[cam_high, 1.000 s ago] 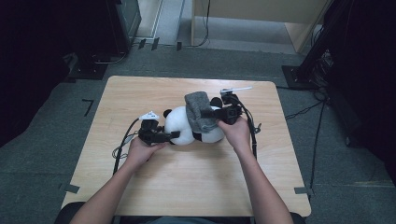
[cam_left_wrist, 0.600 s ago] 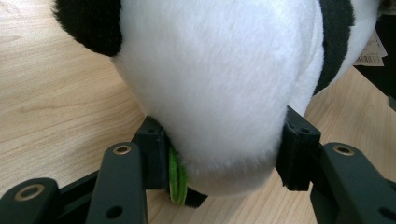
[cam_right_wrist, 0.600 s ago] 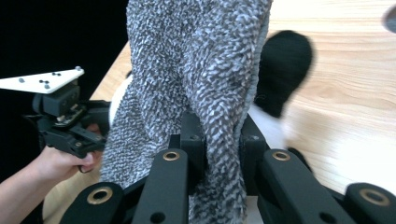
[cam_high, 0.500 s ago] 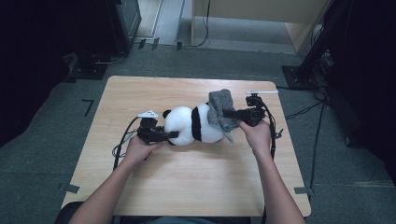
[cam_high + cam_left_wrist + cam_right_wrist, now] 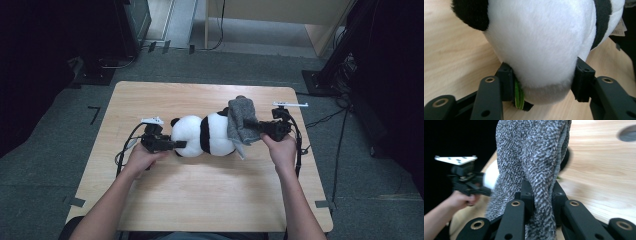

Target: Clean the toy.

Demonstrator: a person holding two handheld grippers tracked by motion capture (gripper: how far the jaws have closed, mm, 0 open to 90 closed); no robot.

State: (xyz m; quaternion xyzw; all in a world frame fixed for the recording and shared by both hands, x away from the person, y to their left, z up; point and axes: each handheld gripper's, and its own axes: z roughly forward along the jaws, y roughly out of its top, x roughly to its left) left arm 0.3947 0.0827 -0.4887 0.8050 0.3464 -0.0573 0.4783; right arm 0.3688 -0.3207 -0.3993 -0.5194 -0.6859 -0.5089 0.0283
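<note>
The plush panda (image 5: 205, 135) lies mid-desk, its left end pinched in the left tool (image 5: 170, 145), whose jaws have just been opening a little. The right tool (image 5: 252, 125) clamps the grey knit garment (image 5: 241, 121) at the panda's right end. If the left grip loosens further, the pull could drag the panda along.

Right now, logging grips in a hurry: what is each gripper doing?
Left gripper: fingers closed on the plush panda.
Right gripper: fingers closed on the grey cloth.

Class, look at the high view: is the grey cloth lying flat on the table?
No, the right gripper holds the cloth against the panda.
</note>
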